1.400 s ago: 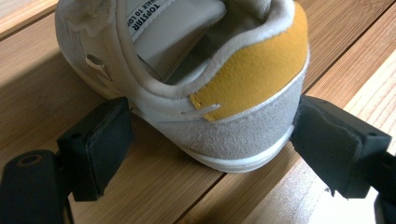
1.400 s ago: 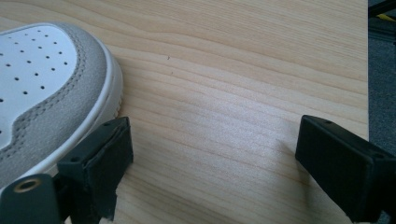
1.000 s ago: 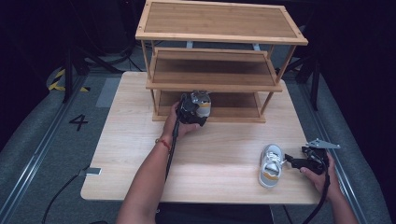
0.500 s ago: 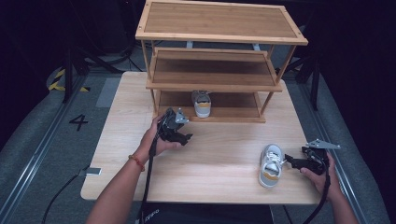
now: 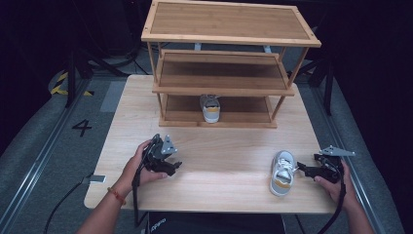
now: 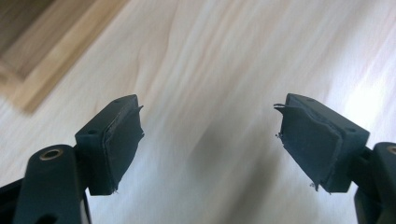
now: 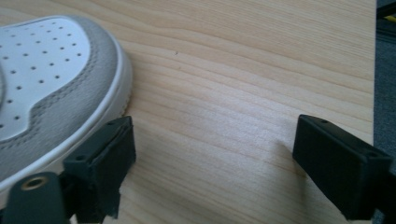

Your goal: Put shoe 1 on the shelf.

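Observation:
A white and grey shoe with a yellow heel (image 5: 210,108) stands on the bottom shelf of the wooden rack (image 5: 229,36). Its mate (image 5: 282,171) lies on the table at the front right, and its toe (image 7: 42,84) is seen close up in the right gripper view. My left gripper (image 5: 174,165) hovers at the front left of the table, open, with bare wood between its jaws (image 6: 210,135). Just right of the second shoe, my right gripper (image 5: 302,168) is open. Its jaws have just been closing a little; the shoe lies beside one jaw, not between them (image 7: 215,154).
The three-tier rack fills the back half of the light wooden table (image 5: 224,151). A corner of its base (image 6: 46,60) appears in the left gripper view. Dark floor with rails and a painted number 4 (image 5: 82,127) surrounds the table.
My left hand has drawn back from the rack's bottom shelf to the front left of the table, leaving a shoe on that shelf. The right hand has stayed in place.

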The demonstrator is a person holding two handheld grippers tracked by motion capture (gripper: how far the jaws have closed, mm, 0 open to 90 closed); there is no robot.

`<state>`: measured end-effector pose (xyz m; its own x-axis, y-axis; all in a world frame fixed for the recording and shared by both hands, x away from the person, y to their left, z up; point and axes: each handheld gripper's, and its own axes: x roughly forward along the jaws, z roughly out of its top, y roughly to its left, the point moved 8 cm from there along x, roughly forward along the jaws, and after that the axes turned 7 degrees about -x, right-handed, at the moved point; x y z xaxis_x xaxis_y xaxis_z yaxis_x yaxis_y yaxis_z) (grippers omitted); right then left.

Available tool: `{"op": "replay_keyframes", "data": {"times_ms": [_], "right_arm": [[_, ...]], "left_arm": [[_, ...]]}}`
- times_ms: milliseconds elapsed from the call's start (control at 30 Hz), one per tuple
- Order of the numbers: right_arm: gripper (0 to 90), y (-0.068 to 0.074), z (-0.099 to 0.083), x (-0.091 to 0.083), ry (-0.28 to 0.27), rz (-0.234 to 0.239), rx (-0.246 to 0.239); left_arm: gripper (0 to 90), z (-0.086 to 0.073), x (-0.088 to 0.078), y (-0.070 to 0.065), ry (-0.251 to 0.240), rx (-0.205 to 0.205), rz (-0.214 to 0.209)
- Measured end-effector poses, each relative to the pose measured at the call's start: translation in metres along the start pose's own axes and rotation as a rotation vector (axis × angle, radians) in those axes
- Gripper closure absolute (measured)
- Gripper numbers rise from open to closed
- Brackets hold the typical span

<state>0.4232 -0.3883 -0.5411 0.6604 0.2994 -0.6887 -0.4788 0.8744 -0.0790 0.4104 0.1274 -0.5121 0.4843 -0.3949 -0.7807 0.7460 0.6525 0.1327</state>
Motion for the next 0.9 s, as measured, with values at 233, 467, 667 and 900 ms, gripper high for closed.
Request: {"op": "replay_keyframes", "data": {"times_ms": [233,467,667,900], "right_arm": [[20.9,0.005,0.005,-0.01,0.025,0.011,-0.034],[27.8,0.032,0.034,-0.05,-0.056,0.079,-0.124],[31.0,0.071,0.055,-0.076,-0.098,0.156,-0.237],[34.3,0.111,0.059,-0.088,-0.101,0.236,-0.317]], "left_arm": [[20.4,-0.035,-0.014,-0.01,0.025,-0.034,-0.023],[21.7,-0.067,-0.025,-0.013,0.002,-0.131,-0.124],[18.4,-0.075,-0.026,-0.015,-0.069,-0.204,-0.131],[17.3,-0.076,-0.026,-0.016,-0.087,-0.205,-0.128]]}}
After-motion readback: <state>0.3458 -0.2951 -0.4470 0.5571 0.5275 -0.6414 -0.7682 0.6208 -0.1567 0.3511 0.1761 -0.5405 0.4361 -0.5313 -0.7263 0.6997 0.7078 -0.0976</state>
